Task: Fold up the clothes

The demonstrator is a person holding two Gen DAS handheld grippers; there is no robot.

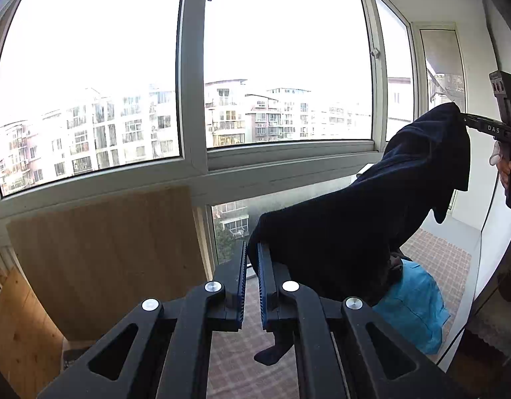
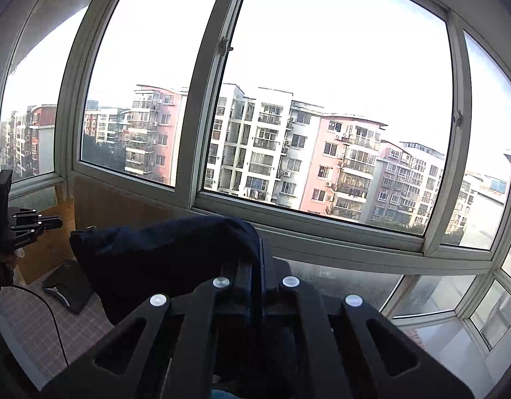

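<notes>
Dark navy garment [image 1: 372, 206] hanging slack, draped over the narrowly parted left gripper [image 1: 252, 286], corner clamped in right gripper [image 2: 255, 266]

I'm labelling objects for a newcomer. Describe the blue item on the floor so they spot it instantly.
Start at the big window and look down to the checked floor. Under the hanging dark navy garment lies a crumpled bright blue cloth, the only light, vivid blue thing there.
</notes>
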